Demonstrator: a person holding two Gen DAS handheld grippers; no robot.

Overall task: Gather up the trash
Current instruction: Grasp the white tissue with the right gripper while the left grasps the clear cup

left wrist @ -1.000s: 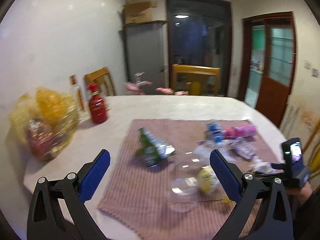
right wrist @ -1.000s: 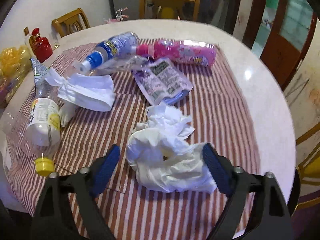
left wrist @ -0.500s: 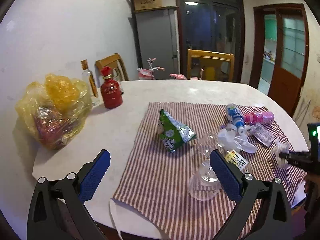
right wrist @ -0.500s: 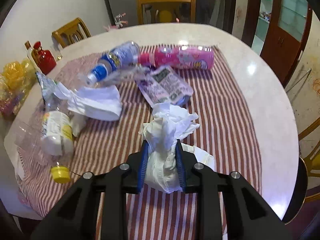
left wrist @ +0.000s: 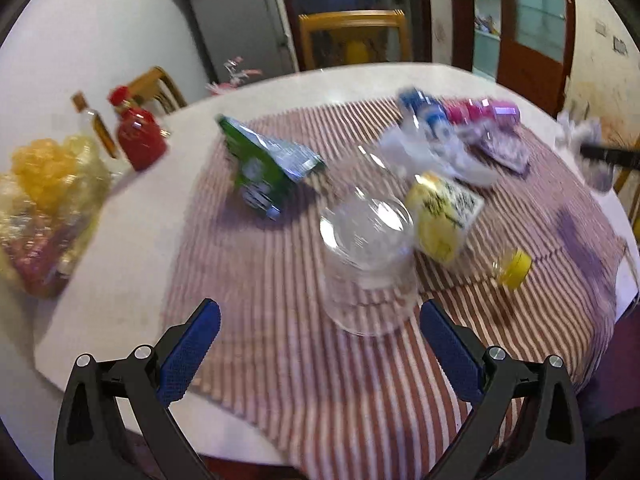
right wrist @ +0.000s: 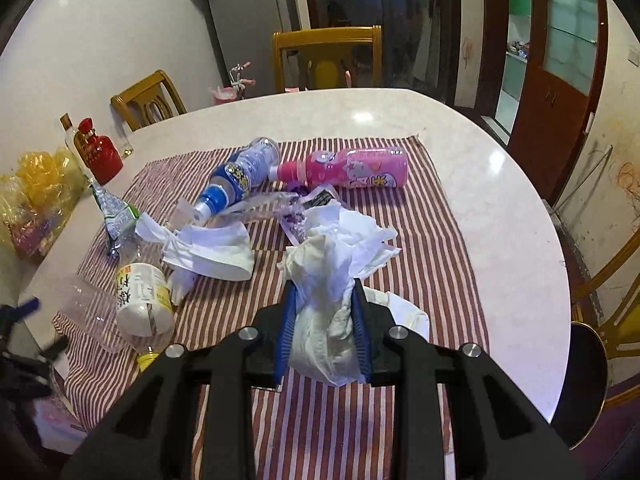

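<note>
The bench [right wrist: 500,208] is a round slab of pale, glossy stone with a soft sheen. Across its middle lies a red-and-white striped cloth [right wrist: 436,264], thin woven fabric with a slightly rumpled edge; every place below is given from this cloth.

Off the cloth's left edge sits a crinkled yellow plastic bag [right wrist: 36,196], and just behind it a squat red bottle [right wrist: 100,156] of shiny glazed look.

On the cloth's far edge lie a pink printed plastic bottle [right wrist: 356,168] and a clear bottle with a blue label [right wrist: 240,172], neck to neck. On its left part lies a clear plastic bottle with a yellow-and-white label [left wrist: 444,212] and a yellow cap [left wrist: 516,268], on its side; the left view is blurred, so the clear domed piece [left wrist: 366,256] beside it is probably an upturned plastic cup. Farther left stands a green foil snack packet [left wrist: 268,164], creased and shiny. Near the cloth's middle lies a flat white folded paper [right wrist: 216,252].

The right tool [right wrist: 323,328] is clamped on a soft, crumpled white tissue wad [right wrist: 332,276], its blue ribbed pads pressing both sides, held above the cloth's near part.

The left tool [left wrist: 316,344] has its blue pads wide apart with nothing between them, over the cloth's near edge in front of the domed piece.
</note>
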